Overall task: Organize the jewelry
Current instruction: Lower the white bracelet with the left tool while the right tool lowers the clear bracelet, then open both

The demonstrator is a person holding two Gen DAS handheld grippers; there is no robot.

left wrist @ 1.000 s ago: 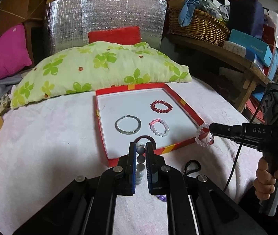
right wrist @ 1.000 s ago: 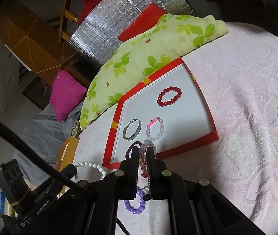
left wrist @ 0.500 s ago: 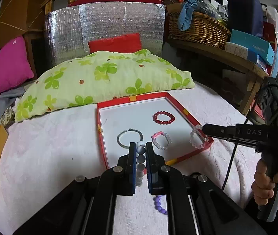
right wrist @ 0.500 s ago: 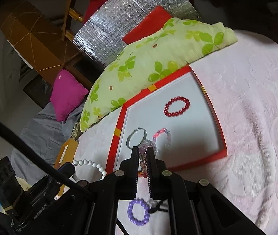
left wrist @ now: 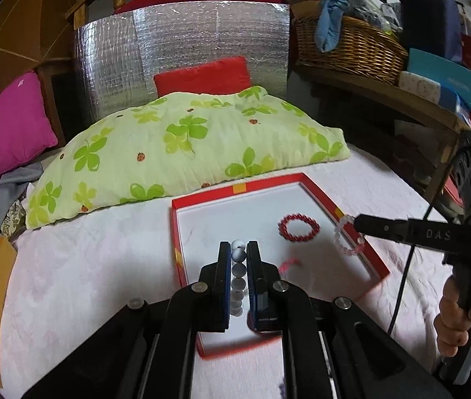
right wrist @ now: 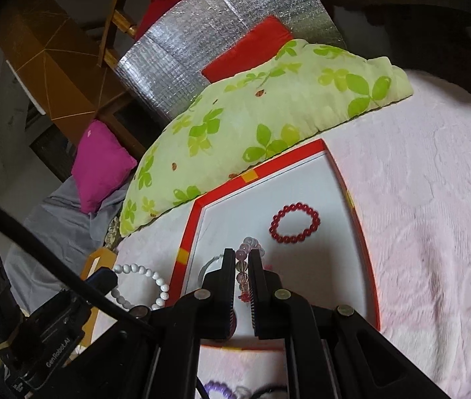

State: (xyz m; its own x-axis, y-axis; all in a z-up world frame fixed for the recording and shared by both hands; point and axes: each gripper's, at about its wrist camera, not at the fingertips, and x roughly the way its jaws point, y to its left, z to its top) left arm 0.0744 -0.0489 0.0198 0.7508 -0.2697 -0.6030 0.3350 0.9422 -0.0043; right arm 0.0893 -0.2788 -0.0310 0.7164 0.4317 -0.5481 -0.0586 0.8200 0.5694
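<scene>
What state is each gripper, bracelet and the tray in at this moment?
left gripper: shut on white bead bracelet, held in the air.
right gripper: shut on pale pink bead bracelet, over the tray.
red bead bracelet: lying flat inside the tray.
red tray: open, lidless, on the pink cloth.
purple bracelet: lying outside the tray.

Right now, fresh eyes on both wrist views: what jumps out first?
The red-rimmed tray with its white floor dominates the pink bedspread, a red bead bracelet lying toward its far right. Each gripper is shut on a bracelet over the tray: the left gripper pinches a white bead bracelet, the right gripper a pale pink bead bracelet. Behind the tray lies a green clover-print pillow.
</scene>
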